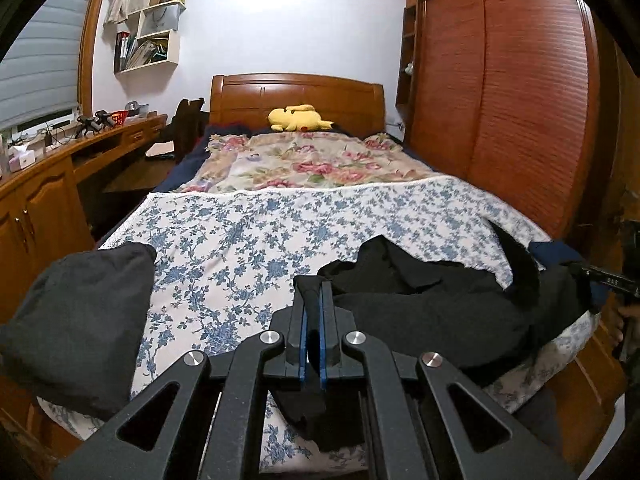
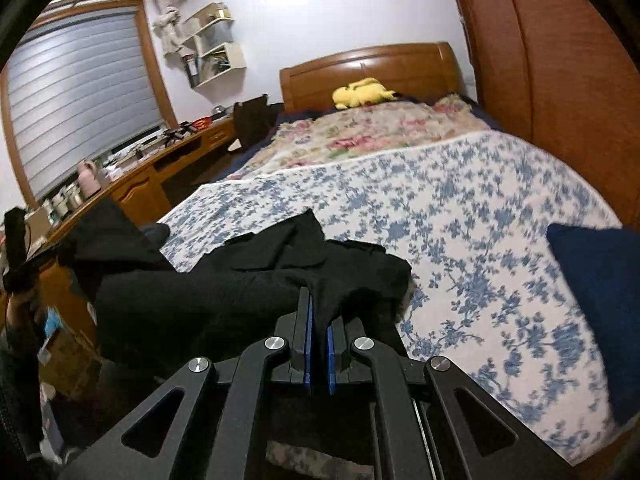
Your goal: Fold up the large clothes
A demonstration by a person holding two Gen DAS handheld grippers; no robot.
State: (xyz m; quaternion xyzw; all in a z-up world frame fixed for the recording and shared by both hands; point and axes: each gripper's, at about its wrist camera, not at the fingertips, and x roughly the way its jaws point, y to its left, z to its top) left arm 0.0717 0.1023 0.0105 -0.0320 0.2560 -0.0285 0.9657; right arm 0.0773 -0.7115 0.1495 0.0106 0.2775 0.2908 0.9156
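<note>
A large black garment (image 1: pixel 432 304) lies bunched across the foot of the bed on the blue-flowered sheet (image 1: pixel 248 240). My left gripper (image 1: pixel 314 292) is shut on one edge of it, with black cloth pinched between the blue pads. My right gripper (image 2: pixel 319 300) is shut on the other end of the same black garment (image 2: pixel 224 296), which stretches left toward the other hand-held gripper (image 2: pixel 16 248). The right gripper also shows at the right edge of the left wrist view (image 1: pixel 608 280).
A dark grey folded cloth (image 1: pixel 80 320) lies at the bed's left foot corner. A navy cloth (image 2: pixel 596 296) lies at the right. A yellow plush toy (image 1: pixel 298 118) sits by the headboard. A wooden wardrobe (image 1: pixel 500 100) stands on the right, a wooden desk (image 1: pixel 48 184) on the left.
</note>
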